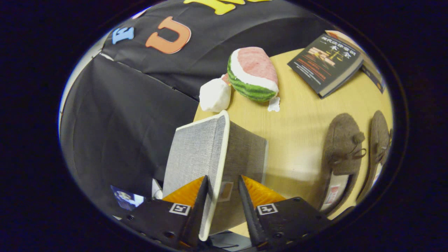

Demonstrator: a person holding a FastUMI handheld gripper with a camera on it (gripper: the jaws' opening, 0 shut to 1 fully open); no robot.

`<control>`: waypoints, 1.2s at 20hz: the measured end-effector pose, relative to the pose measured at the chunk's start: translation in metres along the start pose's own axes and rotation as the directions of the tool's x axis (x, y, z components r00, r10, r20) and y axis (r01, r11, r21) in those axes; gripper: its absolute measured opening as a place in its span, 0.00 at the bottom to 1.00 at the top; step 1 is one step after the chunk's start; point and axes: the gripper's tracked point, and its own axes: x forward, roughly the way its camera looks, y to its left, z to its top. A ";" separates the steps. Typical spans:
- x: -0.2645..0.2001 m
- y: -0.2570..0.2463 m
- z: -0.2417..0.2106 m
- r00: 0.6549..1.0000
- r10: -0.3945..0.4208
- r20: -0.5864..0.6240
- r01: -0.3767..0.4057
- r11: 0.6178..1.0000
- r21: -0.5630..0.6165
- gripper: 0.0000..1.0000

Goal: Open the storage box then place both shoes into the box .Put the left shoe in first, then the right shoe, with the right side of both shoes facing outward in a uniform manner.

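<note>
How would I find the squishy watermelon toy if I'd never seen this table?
Start at the round, light wooden table, and look past the grey fabric storage box lid standing between the gripper fingers. Near the table's far edge, beside a white crumpled lump, lies the watermelon slice toy. Nothing else has its pink flesh and green striped rind.

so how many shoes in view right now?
2. One brown felt slipper lies on the round wooden table, beyond the gripper beside the grey fabric storage box lid between its fingers. The second brown felt slipper lies right next to the first, partly cut off.
</note>
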 end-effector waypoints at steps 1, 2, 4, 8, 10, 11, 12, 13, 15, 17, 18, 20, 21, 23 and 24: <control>-0.001 0.008 0.000 1.000 0.020 0.001 -0.020 1.000 0.006 0.34; 0.001 0.008 -0.002 1.000 -0.003 0.001 0.003 1.000 -0.015 0.22; -0.003 0.004 0.001 0.999 -0.044 -0.001 0.044 0.998 -0.045 0.02; -0.022 0.028 0.006 0.999 -0.039 -0.018 0.039 0.999 0.003 0.01; -0.035 0.049 0.011 1.000 -0.002 -0.020 0.002 1.000 0.021 0.01; -0.042 0.057 0.014 1.000 0.011 -0.013 -0.010 1.000 0.018 0.01; -0.046 0.070 0.017 1.000 0.028 -0.010 -0.028 1.000 0.010 0.01; -0.051 0.083 0.019 0.999 0.038 -0.008 -0.038 0.999 -0.009 0.01; -0.055 0.102 0.021 1.000 0.019 -0.011 -0.019 0.999 -0.043 0.01; -0.053 0.129 0.024 0.999 0.031 -0.022 -0.033 0.997 -0.070 0.01; -0.051 0.143 0.026 0.999 0.039 -0.026 -0.041 0.996 -0.081 0.01; -0.046 0.173 0.026 0.998 0.058 -0.032 -0.060 0.993 -0.099 0.01; -0.042 0.185 0.025 0.997 0.066 -0.036 -0.070 0.991 -0.110 0.01; -0.028 0.209 0.021 0.996 0.078 -0.046 -0.083 0.988 -0.133 0.01; -0.021 0.219 0.020 0.996 0.076 -0.053 -0.082 0.986 -0.143 0.01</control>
